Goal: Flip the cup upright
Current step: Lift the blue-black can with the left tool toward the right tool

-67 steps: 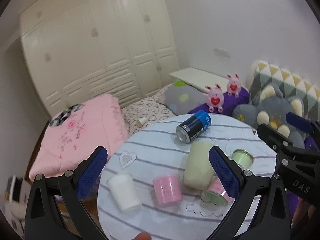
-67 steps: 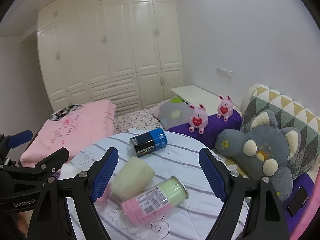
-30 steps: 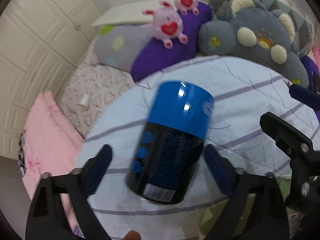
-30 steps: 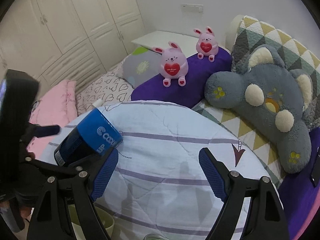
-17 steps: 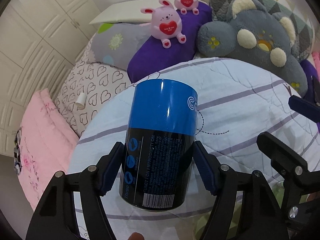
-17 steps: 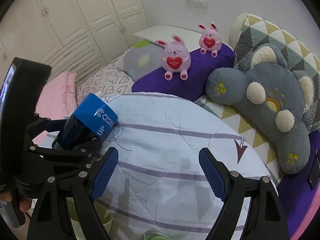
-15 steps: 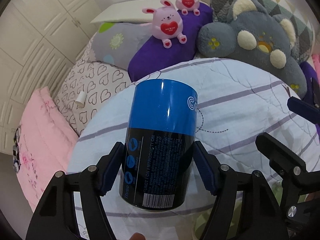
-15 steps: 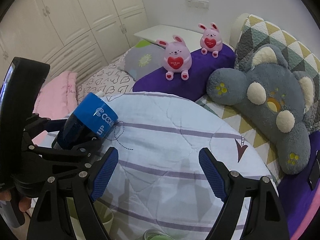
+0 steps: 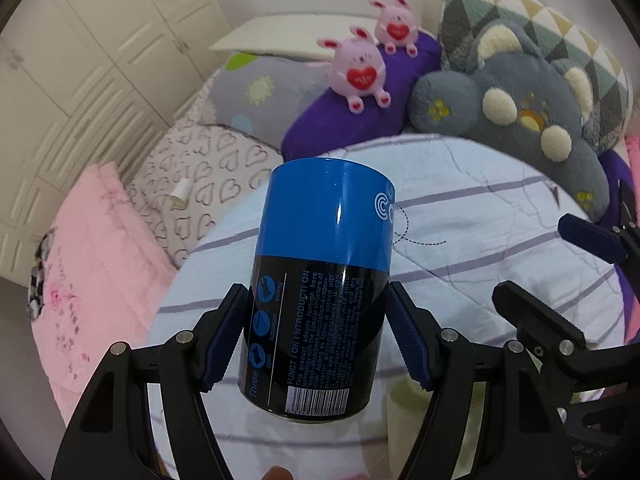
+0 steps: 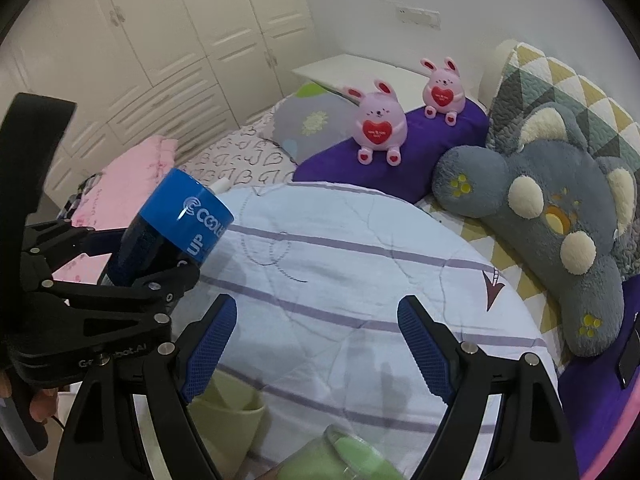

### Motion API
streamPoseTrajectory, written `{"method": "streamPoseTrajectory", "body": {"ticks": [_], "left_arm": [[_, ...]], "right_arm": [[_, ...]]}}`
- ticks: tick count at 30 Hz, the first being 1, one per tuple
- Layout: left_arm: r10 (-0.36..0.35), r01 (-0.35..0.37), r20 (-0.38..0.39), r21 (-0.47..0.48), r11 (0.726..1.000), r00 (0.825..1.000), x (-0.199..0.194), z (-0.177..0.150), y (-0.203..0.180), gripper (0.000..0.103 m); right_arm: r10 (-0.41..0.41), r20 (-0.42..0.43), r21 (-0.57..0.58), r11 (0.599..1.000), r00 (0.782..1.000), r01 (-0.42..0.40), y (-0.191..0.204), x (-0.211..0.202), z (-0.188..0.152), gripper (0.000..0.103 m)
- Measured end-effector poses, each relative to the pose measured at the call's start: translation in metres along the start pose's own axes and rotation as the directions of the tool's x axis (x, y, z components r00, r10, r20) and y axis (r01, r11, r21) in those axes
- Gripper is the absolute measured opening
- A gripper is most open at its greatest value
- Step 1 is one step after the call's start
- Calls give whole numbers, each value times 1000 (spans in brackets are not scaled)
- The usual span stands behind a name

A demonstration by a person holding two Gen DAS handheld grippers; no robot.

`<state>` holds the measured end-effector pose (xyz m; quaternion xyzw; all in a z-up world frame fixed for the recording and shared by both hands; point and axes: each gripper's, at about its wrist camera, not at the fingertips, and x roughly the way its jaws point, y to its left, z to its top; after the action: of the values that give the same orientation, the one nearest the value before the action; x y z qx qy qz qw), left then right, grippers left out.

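Observation:
The blue and black cup (image 9: 320,288) is a tall cylinder with a blue band at its far end and printed black text near me. My left gripper (image 9: 318,340) is shut on its black lower half and holds it tilted above the round table (image 9: 480,248). In the right wrist view the cup (image 10: 176,228) leans up and to the right, off the table (image 10: 340,280), inside the left gripper (image 10: 132,264). My right gripper (image 10: 316,344) is open and empty over the table's near part, to the right of the cup.
A pale green cup (image 10: 232,408) and a green-lidded jar (image 10: 344,456) lie at the table's near edge. Behind the table stand two pink bunny toys (image 10: 380,124), a purple cushion (image 10: 420,148) and a grey plush elephant (image 10: 560,220). A pink quilt (image 9: 92,272) lies left.
My left gripper went from open around the lying cup to shut on it. It has since lifted the cup a little, raising the blue end. The right gripper stayed open.

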<state>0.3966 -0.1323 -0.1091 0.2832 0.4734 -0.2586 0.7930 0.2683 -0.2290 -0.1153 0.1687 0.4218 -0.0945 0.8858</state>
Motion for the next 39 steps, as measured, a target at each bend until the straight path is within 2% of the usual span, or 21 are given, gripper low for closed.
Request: {"method": "streamPoseTrajectory", "body": {"ticks": [4, 12, 22, 27, 33, 39], "left_arm": [[28, -27, 21, -34, 999, 999, -32, -15, 5, 71], [96, -88, 62, -117, 989, 993, -105, -75, -5, 71], [64, -35, 107, -252, 967, 992, -160, -174, -43, 71], [81, -49, 102, -289, 956, 991, -166, -214, -71, 71], [45, -16, 81, -328, 945, 996, -157, -242, -100, 71], [40, -32, 16, -347, 937, 999, -132, -256, -120, 71]], "right_arm": [[19, 17, -30, 999, 1000, -18, 11, -24, -1, 84], [33, 46, -109, 994, 998, -28, 26, -83, -28, 84], [95, 61, -248, 966, 994, -77, 33, -140, -89, 84], [118, 33, -316, 943, 992, -102, 32, -154, -121, 84], [107, 3, -372, 923, 994, -98, 23, -161, -149, 84], [89, -41, -416, 904, 995, -98, 19, -155, -167, 84]]}}
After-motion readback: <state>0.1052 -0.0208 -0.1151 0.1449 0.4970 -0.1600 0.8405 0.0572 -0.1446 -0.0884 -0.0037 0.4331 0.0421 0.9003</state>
